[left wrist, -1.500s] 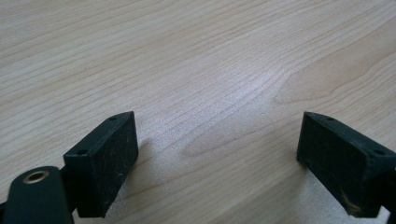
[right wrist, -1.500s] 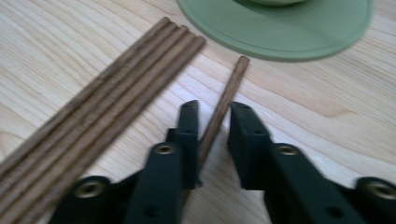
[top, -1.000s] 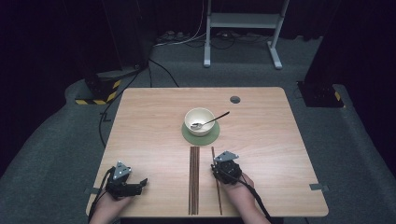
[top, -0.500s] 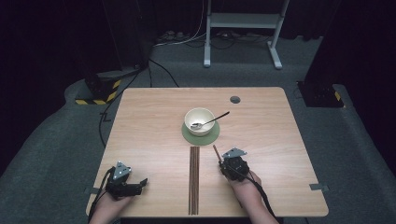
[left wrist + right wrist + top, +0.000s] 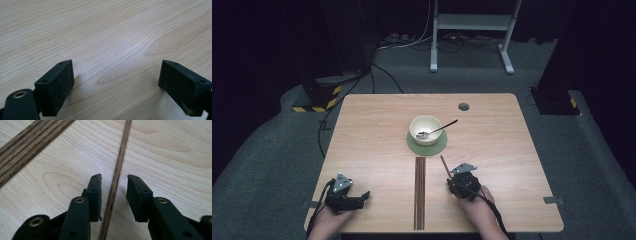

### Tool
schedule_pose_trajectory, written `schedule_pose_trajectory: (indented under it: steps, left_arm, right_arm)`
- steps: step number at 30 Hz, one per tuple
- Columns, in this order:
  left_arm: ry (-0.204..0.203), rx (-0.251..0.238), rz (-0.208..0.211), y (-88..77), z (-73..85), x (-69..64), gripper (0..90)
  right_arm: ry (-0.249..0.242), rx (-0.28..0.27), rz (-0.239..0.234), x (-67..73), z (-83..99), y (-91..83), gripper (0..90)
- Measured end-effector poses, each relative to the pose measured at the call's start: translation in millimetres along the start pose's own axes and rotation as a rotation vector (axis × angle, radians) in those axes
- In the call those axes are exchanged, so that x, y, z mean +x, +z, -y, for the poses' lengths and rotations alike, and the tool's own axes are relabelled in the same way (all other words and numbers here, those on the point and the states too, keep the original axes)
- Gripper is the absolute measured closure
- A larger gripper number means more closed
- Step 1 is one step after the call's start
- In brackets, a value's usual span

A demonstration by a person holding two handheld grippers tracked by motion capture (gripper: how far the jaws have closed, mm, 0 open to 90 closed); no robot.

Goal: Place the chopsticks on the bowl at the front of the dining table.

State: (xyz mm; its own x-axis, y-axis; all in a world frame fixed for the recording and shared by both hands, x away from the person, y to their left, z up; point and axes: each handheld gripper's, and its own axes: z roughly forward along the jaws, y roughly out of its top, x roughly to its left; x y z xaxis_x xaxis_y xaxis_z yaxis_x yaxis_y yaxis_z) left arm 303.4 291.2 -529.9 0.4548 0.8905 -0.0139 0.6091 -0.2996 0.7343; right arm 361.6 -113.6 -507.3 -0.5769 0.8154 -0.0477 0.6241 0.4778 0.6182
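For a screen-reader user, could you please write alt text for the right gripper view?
The right gripper has its two black jaws slightly apart on either side of a single dark wooden chopstick lying on the light wooden table. More chopsticks lie together at the upper left.

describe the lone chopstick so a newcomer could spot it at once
On the wooden table, find the white bowl on its green coaster. Nearer the person and right of centre, a single dark chopstick runs between the right gripper's open jaws. Unlike the bundled chopsticks at centre, it lies alone and angled.
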Motion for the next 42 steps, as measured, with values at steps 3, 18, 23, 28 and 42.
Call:
schedule_pose_trajectory:
  steps: [3, 18, 23, 28, 42]
  left_arm:
    - [0.000, 0.000, 0.000, 0.0, 0.0, 0.0, 13.0]
    - [0.004, -0.002, 0.003, -0.1, 0.0, 0.0, 13.8]
    - [0.004, -0.001, 0.003, -0.2, 0.0, 0.0, 13.8]
    - [0.001, -0.003, 0.004, -0.1, 0.2, -0.5, 14.2]
    - [0.014, 0.003, 0.014, 0.1, 0.0, -0.6, 12.7]
  right_arm:
    - [0.020, -0.003, -0.015, -3.4, 0.3, 0.4, 71.2]
    - [0.006, -0.007, -0.007, -7.1, -1.1, 2.1, 84.4]
    - [-0.001, -0.017, -0.002, -7.5, -0.2, -0.2, 84.5]
    - [-0.001, -0.046, -0.005, -9.0, 1.0, -6.2, 84.5]
    - [-0.015, -0.100, -0.014, -10.8, -9.0, -27.0, 84.5]
